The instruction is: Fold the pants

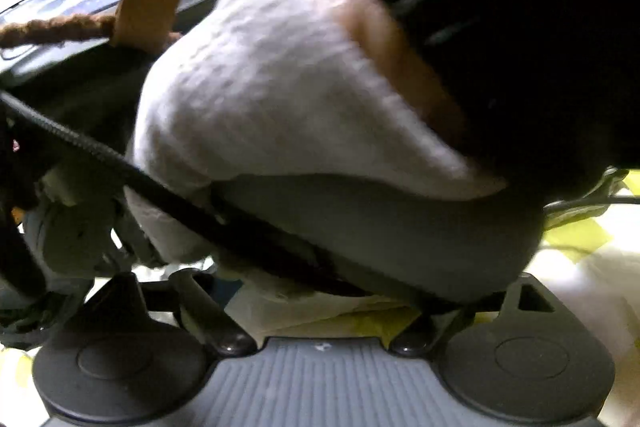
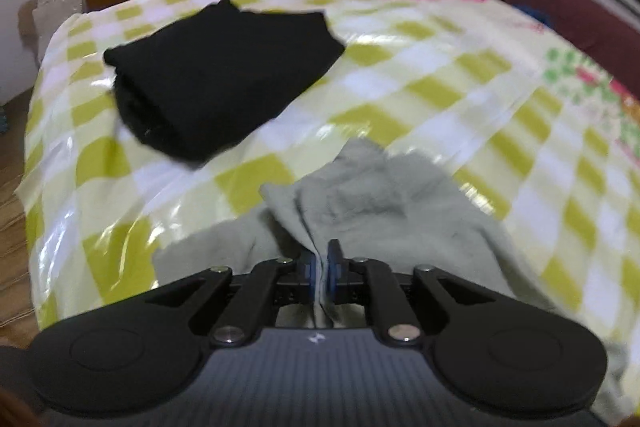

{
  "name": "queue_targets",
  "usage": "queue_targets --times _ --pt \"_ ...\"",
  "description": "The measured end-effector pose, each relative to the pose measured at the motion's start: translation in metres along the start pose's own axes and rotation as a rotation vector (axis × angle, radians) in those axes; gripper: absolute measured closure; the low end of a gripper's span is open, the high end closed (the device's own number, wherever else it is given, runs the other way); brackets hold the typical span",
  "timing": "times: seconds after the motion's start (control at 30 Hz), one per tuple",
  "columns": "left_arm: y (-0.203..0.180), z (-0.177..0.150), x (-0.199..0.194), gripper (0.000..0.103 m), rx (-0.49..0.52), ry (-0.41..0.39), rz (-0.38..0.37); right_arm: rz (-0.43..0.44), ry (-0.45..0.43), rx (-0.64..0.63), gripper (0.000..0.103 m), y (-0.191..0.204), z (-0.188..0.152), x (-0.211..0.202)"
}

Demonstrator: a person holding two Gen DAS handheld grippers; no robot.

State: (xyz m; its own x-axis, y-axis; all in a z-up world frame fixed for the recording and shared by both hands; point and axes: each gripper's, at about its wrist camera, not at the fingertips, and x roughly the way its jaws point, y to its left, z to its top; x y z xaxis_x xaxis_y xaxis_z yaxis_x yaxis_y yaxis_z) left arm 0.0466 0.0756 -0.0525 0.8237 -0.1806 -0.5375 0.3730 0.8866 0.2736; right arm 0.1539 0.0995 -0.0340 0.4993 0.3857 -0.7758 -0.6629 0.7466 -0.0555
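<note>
**A:** What is the left side doing?

**B:** The left gripper (image 1: 328, 291) is splayed wide, released, with nothing between its fingers. A gloved hand (image 1: 260, 79) and a dark sleeve (image 1: 500, 27) fill its view from 9 to 2 o'clock.

**A:** And the right?

**B:** The right gripper (image 2: 320, 267) pinches a ridge of the grey pants (image 2: 400, 211). They lie rumpled at 6 o'clock on the checked bed cover (image 2: 460, 87). A folded black garment (image 2: 224, 67) sits apart at 10 o'clock.

**A:** How do we fold well?

**B:** I'd hold that pinch firm and have the left take a matching edge. Spread the cloth flat first. Only the right view shows pants and bed. Only the left shows the hand.
</note>
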Motion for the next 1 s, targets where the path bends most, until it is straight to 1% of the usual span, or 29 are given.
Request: queue_targets --times 0.07,0.1,0.17,0.27,0.4,0.47,0.53,0.6,0.7,0.8,0.87,0.9,0.93,0.97,1.0 --pt "0.001 0.001 0.001 0.004 -0.002 0.001 0.000 0.017 -0.022 -0.017 0.092 0.002 -0.002 -0.005" --pt "0.000 0.001 0.001 0.004 0.000 0.001 0.002 0.019 -0.029 -0.015 0.096 0.001 -0.002 -0.006" --pt "-0.002 0.001 0.001 0.004 0.003 0.000 0.004 0.014 -0.040 -0.003 0.098 -0.002 0.000 -0.009" --pt "-0.007 0.001 -0.002 0.004 0.022 -0.014 0.017 0.002 -0.064 -0.017 0.098 0.001 0.000 -0.017" --pt "-0.028 -0.002 -0.017 0.004 0.088 -0.031 0.051 0.016 -0.119 -0.068 0.099 0.005 -0.002 -0.033" --pt "-0.030 0.000 -0.027 0.004 0.113 -0.020 0.053 0.023 -0.132 -0.102 0.099 0.006 -0.004 -0.040" --pt "-0.029 0.000 -0.040 0.005 0.146 -0.025 0.061 0.026 -0.137 -0.137 0.099 0.006 -0.006 -0.042" --pt "-0.027 -0.005 -0.056 0.005 0.152 -0.024 0.059 0.058 -0.140 -0.159 0.099 0.006 -0.007 -0.042" --pt "-0.025 -0.018 -0.076 0.005 0.166 -0.017 0.043 0.064 -0.164 -0.205 0.099 0.012 -0.010 -0.045" --pt "-0.024 -0.032 -0.086 0.005 0.176 0.006 0.035 0.118 -0.188 -0.231 0.099 0.013 -0.013 -0.050" --pt "-0.027 -0.037 -0.089 0.005 0.179 0.028 0.019 0.152 -0.173 -0.256 0.098 0.017 -0.017 -0.049" --pt "-0.027 -0.038 -0.087 0.005 0.179 0.035 0.014 0.159 -0.148 -0.284 0.097 0.021 -0.019 -0.044" --pt "-0.028 -0.037 -0.087 0.005 0.179 0.038 0.014 0.166 -0.105 -0.312 0.092 0.024 -0.021 -0.037" --pt "-0.027 -0.031 -0.086 0.005 0.176 0.038 0.013 0.174 -0.073 -0.327 0.091 0.028 -0.025 -0.030" --pt "-0.026 -0.029 -0.087 0.005 0.169 0.041 0.003 0.171 -0.067 -0.335 0.088 0.030 -0.028 -0.026"
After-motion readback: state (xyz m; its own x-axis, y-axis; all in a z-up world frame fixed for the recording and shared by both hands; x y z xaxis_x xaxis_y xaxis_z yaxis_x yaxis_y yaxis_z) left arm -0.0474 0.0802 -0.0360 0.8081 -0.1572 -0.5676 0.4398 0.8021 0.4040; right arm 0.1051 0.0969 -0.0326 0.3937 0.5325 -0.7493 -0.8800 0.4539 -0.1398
